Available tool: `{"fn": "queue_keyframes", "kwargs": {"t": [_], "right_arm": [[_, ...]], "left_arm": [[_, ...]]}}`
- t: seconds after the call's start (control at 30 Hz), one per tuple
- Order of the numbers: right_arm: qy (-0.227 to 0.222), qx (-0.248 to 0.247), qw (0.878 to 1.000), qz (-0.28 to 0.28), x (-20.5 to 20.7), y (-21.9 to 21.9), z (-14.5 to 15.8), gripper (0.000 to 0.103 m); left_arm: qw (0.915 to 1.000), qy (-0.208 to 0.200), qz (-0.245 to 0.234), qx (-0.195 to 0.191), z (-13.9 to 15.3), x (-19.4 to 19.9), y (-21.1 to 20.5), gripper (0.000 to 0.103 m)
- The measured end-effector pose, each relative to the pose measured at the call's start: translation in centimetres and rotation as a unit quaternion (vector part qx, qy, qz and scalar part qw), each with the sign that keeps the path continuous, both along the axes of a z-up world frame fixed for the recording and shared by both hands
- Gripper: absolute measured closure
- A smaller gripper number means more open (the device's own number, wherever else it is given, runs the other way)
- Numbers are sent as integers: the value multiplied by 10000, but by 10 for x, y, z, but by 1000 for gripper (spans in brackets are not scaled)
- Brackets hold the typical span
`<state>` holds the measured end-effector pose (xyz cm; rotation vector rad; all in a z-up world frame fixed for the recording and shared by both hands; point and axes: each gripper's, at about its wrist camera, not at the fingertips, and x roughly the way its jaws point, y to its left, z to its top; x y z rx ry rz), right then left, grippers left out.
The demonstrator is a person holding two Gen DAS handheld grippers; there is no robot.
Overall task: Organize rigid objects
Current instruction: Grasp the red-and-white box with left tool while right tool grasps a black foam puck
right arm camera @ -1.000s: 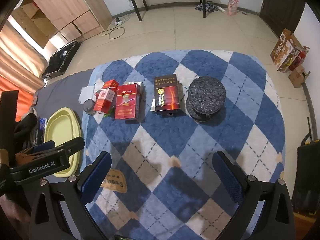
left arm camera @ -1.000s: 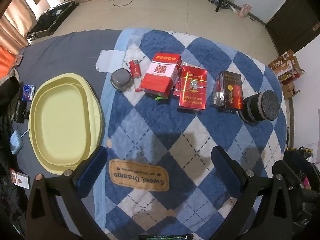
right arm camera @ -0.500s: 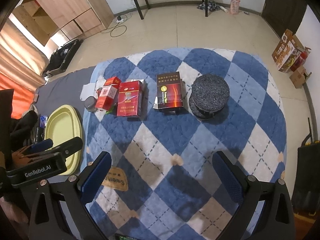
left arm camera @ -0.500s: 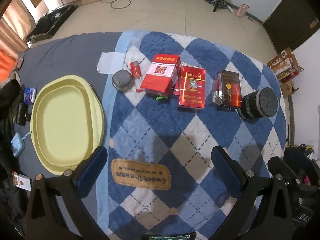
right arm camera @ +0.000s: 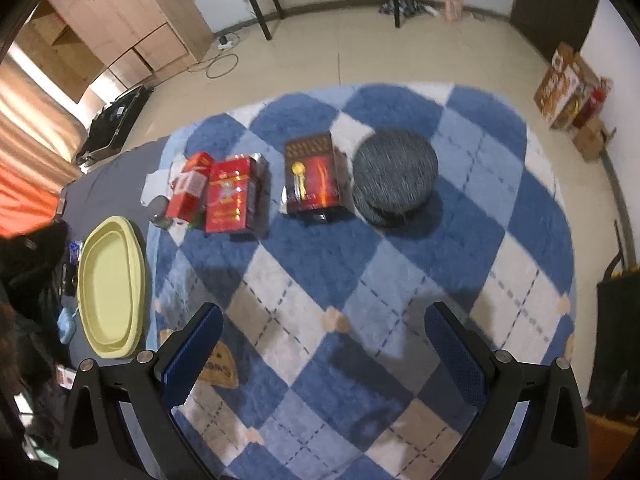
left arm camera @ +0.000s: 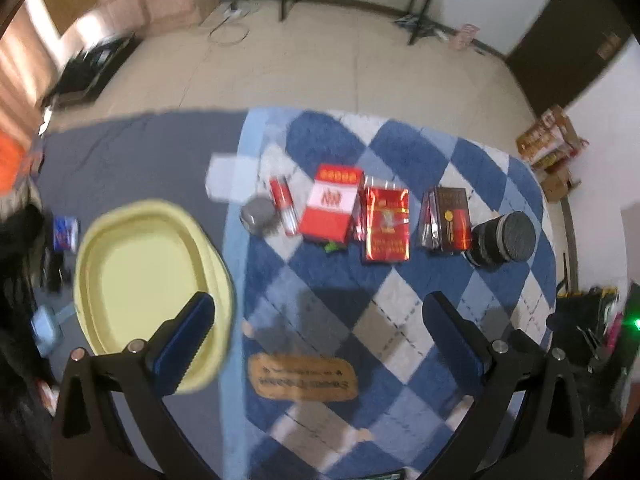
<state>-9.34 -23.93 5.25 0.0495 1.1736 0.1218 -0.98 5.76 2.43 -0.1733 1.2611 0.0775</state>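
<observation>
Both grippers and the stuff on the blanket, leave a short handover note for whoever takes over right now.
Left gripper: open, empty, above the blanket.
Right gripper: open, empty.
On the blue checked blanket, in a row: small grey tin, lighter, red-and-white box, red box, dark box, round black container.
Yellow tray holds nothing.
Done: nothing moved yet. Left: everything.

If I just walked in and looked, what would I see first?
Probably the row of shiny red boxes lying side by side across the far part of the blue-and-white checked blanket. Next, the big pale yellow oval tray sitting empty to their left, and the round dark speckled tin at the row's right end.
</observation>
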Motion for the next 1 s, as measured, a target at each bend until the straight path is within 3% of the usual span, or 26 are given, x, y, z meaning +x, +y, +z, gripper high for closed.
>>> {"fn": "queue_keyframes", "kwargs": {"t": [0.13,0.27,0.4,0.53,0.77,0.87,1.0], "right_arm": [[-77,157,9998,-41,3,-17,-4,0],[-541,166,9983,-156,5,-35,-7,0],[-909,-244,9955,45,12,-47,-27,0],[-1347,-797,9862,537,34,-42,-40,0],[-1682,-376,9844,369,41,-57,-66,1],[-1817,-224,9821,454,45,-62,-73,1],[-1912,-322,9789,642,52,-61,-75,2]], "left_arm": [[9980,-52,-569,284,-2,13,11,0],[9962,-10,-684,543,-41,28,28,0],[9924,-6,-1168,381,-91,44,29,0],[9910,-340,-1288,151,-110,63,28,0],[9881,-511,-1440,-193,-134,83,21,0],[9849,-541,-1642,33,-143,86,11,0],[9865,-397,-1587,-92,-158,95,9,0]]}}
